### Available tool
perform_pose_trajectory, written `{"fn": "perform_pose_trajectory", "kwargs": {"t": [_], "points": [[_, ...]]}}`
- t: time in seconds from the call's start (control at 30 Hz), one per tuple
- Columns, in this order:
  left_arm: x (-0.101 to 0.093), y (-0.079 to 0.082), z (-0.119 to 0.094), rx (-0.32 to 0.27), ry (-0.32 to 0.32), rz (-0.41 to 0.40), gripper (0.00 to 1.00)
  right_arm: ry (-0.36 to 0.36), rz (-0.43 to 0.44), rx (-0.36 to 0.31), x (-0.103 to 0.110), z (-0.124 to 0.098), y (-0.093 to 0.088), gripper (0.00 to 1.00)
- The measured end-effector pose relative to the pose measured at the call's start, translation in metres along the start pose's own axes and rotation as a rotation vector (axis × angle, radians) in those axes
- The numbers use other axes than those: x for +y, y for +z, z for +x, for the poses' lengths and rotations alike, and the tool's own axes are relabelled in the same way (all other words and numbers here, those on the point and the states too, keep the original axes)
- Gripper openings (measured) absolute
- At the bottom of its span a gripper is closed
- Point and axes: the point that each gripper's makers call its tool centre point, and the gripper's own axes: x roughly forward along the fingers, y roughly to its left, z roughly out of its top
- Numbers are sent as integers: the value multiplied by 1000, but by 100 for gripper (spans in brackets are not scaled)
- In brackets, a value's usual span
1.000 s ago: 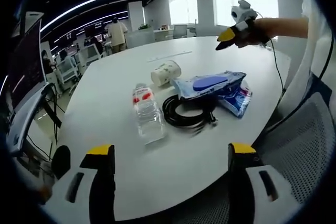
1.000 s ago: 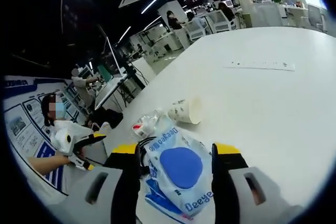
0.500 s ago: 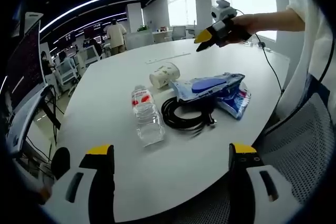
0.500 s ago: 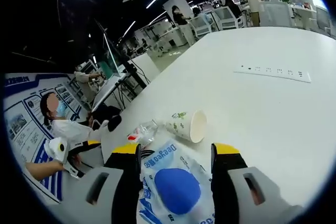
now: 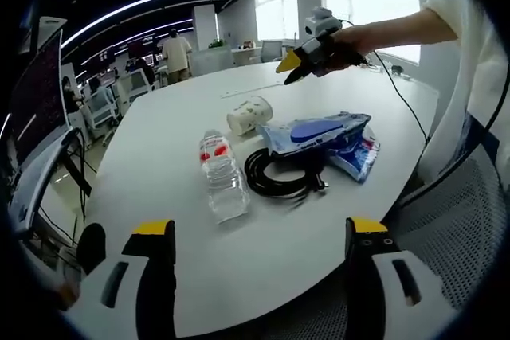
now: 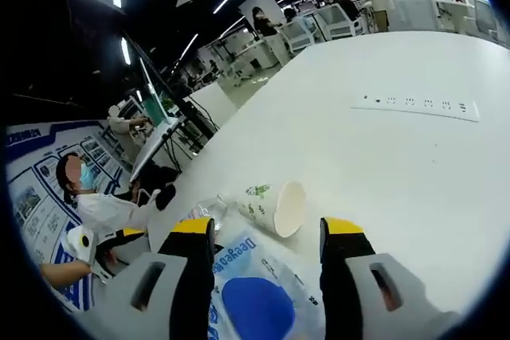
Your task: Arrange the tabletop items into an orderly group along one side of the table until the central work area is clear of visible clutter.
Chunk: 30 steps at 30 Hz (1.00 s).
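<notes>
A clear water bottle [image 5: 221, 177] lies on its side on the white table [image 5: 159, 141]. Beyond it a paper cup [image 5: 249, 111] lies tipped over. A black cable coil [image 5: 280, 173] sits against a blue bag [image 5: 319, 129], with a red and blue packet [image 5: 360, 153] beside it. My left gripper [image 5: 260, 228] stands open at the near table edge, holding nothing. A hand holds my right gripper [image 5: 296, 63] in the air past the cup. Its open jaws [image 6: 267, 228] frame the cup [image 6: 272, 206], with the blue bag [image 6: 255, 296] below and the bottle [image 6: 205, 209] to the left.
A white socket strip [image 6: 414, 105] is set into the table beyond the cup. A mesh chair [image 5: 462, 197] stands at the table's right edge, a monitor [image 5: 40, 93] to the left. Desks, chairs and people fill the room behind. The far half of the table is bare.
The right gripper has travelled leftward over the table, from above the bag to beyond the cup. In its view the bag dropped lower and the cup came between the jaws. The left gripper stayed put.
</notes>
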Motion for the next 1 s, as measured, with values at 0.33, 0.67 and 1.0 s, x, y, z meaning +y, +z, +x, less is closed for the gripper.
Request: {"fn": "perform_pose_trajectory", "kwargs": {"t": [0.33,0.67,1.0], "points": [[-4,-3,0,21,-15,31,85,76,56,14,0,39,-2,58],[-6,-10,1,50,-24,63,82,91,128,17,6,52,-8,59],[-4,-19,1,84,-25,94,77,103,126,52,14,68,-23,57]]}}
